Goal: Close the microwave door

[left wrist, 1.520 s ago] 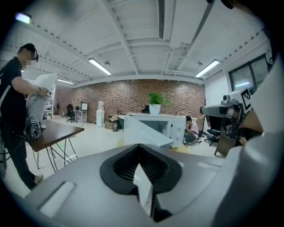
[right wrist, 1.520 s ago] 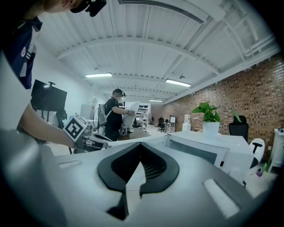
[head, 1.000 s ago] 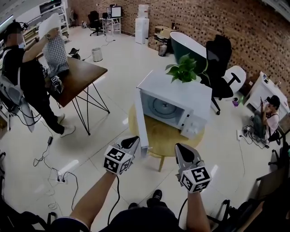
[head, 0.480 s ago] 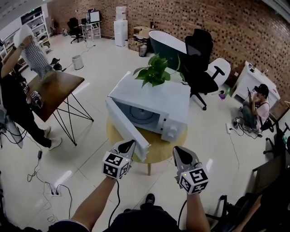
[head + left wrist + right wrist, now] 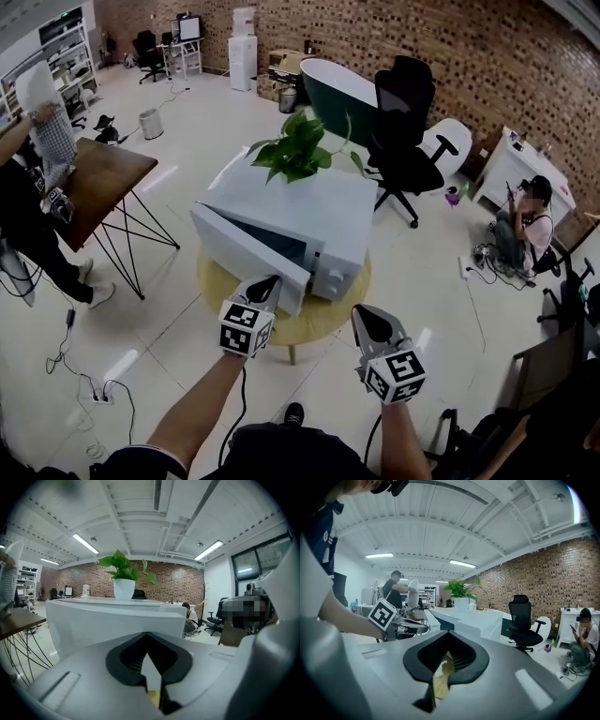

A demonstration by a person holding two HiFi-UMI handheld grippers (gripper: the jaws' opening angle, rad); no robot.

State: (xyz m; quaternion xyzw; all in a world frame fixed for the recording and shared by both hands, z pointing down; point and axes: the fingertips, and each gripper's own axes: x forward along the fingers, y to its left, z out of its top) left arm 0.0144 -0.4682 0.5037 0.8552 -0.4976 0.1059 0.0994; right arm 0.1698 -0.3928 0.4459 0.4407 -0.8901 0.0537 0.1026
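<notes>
- The microwave [image 5: 319,202] is seen standing on a round wooden worktop [image 5: 323,314], with a potted plant [image 5: 295,155] set on its top.
- The microwave door [image 5: 246,251] is found ajar: it is hinged at the view's left and angled out from the front, so that only a narrow dark strip of the cavity is shown behind it.
- The left gripper [image 5: 266,284] is held at the free edge of the door, low down; whether it actually touches cannot be told.
- In the left gripper view its fingers [image 5: 129,656] are drawn together with nothing gripped, and the white door panel [image 5: 112,620] fills the space just ahead.
- The right gripper [image 5: 367,320] is held apart from the microwave, over the near rim of the worktop.
- Its fingers [image 5: 464,656] are likewise brought together and empty, a sliver of wood being seen through the slit.
- A black office chair [image 5: 403,117] is placed behind the microwave, and a person [image 5: 530,225] is seated on the floor at the right.
</notes>
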